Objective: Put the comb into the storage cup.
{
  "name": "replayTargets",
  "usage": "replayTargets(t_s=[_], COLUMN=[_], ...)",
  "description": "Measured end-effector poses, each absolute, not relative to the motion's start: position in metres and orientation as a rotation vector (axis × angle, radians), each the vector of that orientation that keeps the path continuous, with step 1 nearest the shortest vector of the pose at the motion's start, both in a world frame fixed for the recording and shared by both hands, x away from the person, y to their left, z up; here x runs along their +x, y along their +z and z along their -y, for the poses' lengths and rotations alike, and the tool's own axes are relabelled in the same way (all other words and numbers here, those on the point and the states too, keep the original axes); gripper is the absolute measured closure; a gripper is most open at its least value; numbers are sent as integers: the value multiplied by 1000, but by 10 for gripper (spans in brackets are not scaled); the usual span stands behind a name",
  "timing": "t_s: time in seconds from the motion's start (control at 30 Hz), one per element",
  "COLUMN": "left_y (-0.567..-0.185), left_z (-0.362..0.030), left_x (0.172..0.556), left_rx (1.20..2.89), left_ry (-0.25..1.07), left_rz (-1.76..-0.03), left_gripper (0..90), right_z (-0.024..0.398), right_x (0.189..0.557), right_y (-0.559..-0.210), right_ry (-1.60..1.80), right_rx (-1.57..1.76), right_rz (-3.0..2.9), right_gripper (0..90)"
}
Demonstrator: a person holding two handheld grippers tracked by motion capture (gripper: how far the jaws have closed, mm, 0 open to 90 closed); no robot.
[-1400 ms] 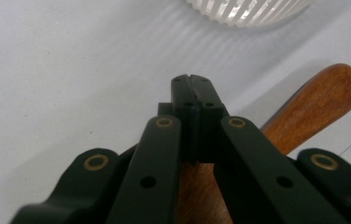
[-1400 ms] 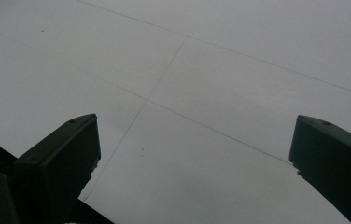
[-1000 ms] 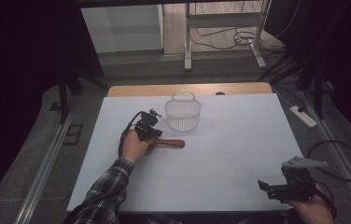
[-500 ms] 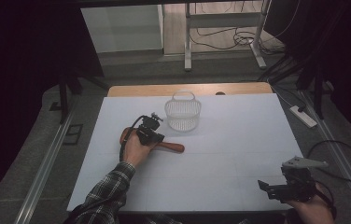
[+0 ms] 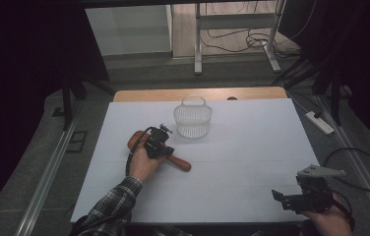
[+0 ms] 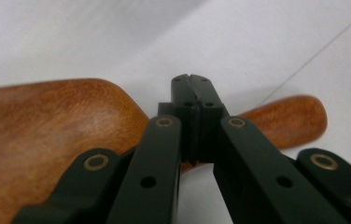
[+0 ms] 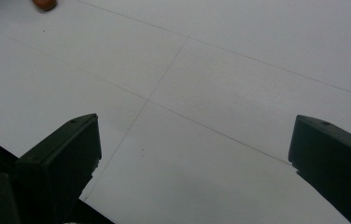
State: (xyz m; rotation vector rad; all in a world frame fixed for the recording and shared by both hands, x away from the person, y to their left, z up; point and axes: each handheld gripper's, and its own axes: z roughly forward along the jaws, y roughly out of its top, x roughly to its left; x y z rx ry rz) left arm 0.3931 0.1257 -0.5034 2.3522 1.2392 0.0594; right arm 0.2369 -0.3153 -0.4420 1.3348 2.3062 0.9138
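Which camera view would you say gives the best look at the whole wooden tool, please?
The high view: the wooden tool lies on the white table, partly under the left gripper. The left gripper view shows its wood grain close up, cropped, behind shut jaws. The right gripper view catches just a brown tip at its top edge.

Setting: a lab recording bay. White-covered table (image 5: 252, 147) sits inside black curtains (image 5: 30, 73). Cables (image 5: 242, 37) trail over the floor beyond; a power strip (image 5: 319, 122) lies beside the table.
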Motion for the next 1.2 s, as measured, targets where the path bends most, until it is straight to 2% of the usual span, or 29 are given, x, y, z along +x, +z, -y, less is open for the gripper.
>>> replayTargets(t_s=[0.57,1.2], left_y=[-510,-510], left_z=[-136,-173], left_x=[368,346], left_rx=[2365,2350], left_ry=[6,-40], left_rz=[-1290,-1353], left_gripper=[893,893], right_z=[315,315], right_x=[237,237], right_y=[-442,-442], right_ry=[913,907], right_rx=[1333,1335], right_rz=[-2308,-2308], right_gripper=[26,27])
